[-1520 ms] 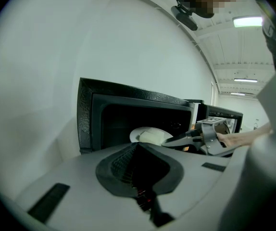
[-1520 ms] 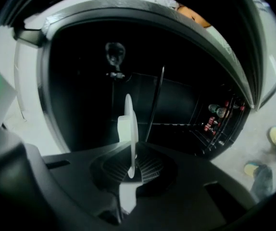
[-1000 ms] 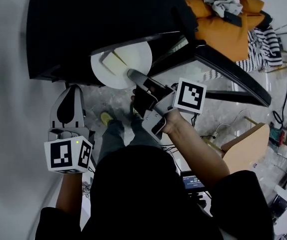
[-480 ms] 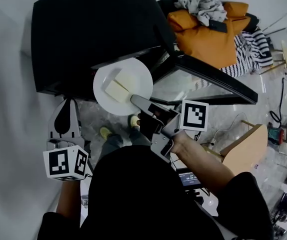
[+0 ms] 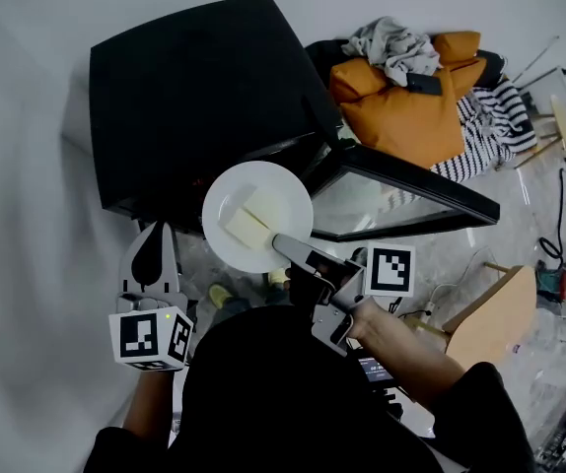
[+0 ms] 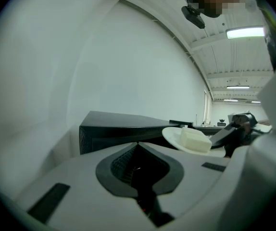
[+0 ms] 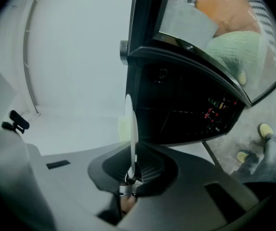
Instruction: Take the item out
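A white plate [image 5: 273, 197] bearing two pale yellow blocks [image 5: 247, 228] hangs in the air just in front of the black oven [image 5: 194, 97], whose glass door [image 5: 401, 180] stands open to the right. My right gripper [image 5: 285, 245] is shut on the plate's near rim; in the right gripper view the plate [image 7: 131, 124] runs edge-on between the jaws of the right gripper [image 7: 130, 176]. My left gripper [image 5: 153, 240] waits to the left of the plate, shut and holding nothing. From the left gripper view the plate [image 6: 172, 134] and a block [image 6: 194, 139] show beyond the left gripper [image 6: 137, 146].
A white wall runs along the left. Behind the door lie an orange cushion [image 5: 411, 92] with clothes and a striped cloth [image 5: 485, 116]. A wooden seat [image 5: 485, 308] stands at the right. The person's shoes [image 5: 219, 295] are on the speckled floor below the plate.
The plate, held by my right gripper, has come back out of the oven's opening toward the person and now clears its front edge. The left gripper has stayed about where it was.
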Demonstrator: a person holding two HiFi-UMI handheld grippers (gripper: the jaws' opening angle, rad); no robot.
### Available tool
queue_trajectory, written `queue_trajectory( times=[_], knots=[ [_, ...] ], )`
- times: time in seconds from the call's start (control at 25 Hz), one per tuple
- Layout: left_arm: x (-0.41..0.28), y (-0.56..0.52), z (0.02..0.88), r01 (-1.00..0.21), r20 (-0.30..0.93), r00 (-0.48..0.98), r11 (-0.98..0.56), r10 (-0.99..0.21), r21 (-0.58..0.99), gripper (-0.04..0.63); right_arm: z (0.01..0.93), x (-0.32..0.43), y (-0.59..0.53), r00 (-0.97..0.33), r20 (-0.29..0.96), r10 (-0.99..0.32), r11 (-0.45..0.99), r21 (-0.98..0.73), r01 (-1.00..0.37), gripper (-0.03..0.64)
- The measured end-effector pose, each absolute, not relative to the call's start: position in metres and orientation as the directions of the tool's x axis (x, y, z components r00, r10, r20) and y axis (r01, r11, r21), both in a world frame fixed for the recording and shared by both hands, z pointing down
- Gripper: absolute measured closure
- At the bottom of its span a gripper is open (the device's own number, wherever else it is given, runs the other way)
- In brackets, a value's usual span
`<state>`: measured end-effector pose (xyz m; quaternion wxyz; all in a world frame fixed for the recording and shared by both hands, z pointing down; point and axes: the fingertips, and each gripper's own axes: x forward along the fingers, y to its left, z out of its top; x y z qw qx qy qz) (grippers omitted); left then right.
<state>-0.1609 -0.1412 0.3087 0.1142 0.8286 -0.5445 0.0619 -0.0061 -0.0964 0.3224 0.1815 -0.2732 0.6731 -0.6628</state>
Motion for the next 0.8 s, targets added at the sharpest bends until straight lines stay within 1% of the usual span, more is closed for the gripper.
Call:
queue_trajectory(
  times=[0.12,0.28,0.48,0.8],
  knots=[
    [-0.153,-0.126,0.286,-0.916,0.218,0.401,-0.385,-0.89,0.114,0.591,0.307,-0.003,-0.077,-0.795,0.123,-0.594,-0.033,-0.991,-0.129,0.591],
    [-0.157,-0.129,0.273,-0.917,0.204,0.399,-0.385,-0.894,0.108,0.591,0.296,-0.004,-0.083,-0.803,0.124,-0.584,-0.025,-0.991,-0.135,0.591],
    [-0.157,-0.133,0.261,-0.915,0.183,0.403,-0.388,-0.897,0.114,0.591,0.273,0.003,-0.094,-0.805,0.108,-0.584,0.021,-0.989,-0.148,0.589],
    [-0.154,-0.138,0.251,-0.912,0.148,0.408,-0.393,-0.901,0.12,0.591,0.269,0.017,-0.101,-0.793,0.119,-0.598,0.059,-0.98,-0.192,0.591]
  ],
)
